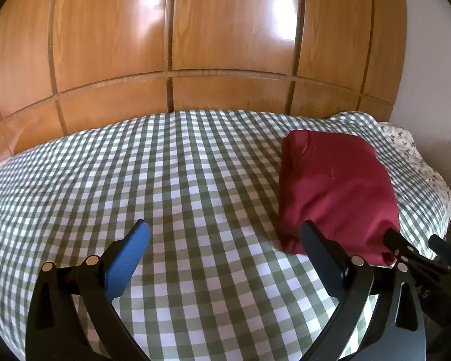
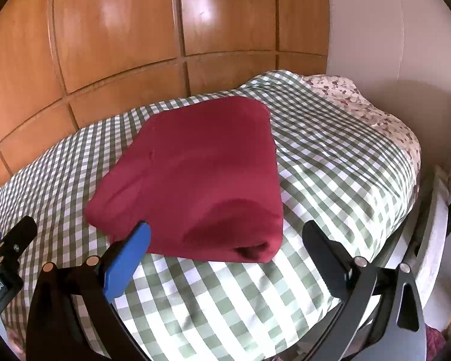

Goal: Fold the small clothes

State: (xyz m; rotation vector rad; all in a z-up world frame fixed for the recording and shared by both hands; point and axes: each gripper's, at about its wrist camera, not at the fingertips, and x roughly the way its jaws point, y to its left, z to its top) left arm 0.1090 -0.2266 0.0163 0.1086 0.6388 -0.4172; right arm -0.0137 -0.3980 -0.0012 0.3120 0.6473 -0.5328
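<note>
A dark red garment (image 1: 336, 186) lies folded into a compact rectangle on the green-and-white checked bedspread (image 1: 165, 174). It also shows in the right wrist view (image 2: 195, 174), just beyond the fingers. My left gripper (image 1: 225, 237) is open and empty, hovering over the bedspread left of the garment. My right gripper (image 2: 225, 237) is open and empty, just short of the garment's near folded edge. The right gripper's black fingers (image 1: 406, 249) show at the garment's near corner in the left wrist view.
A wooden panelled wardrobe (image 1: 171, 45) stands close behind the bed. A floral pillow (image 2: 360, 105) lies at the bed's right end by a white wall (image 2: 391, 30). The bed's edge drops off at the right (image 2: 418, 198).
</note>
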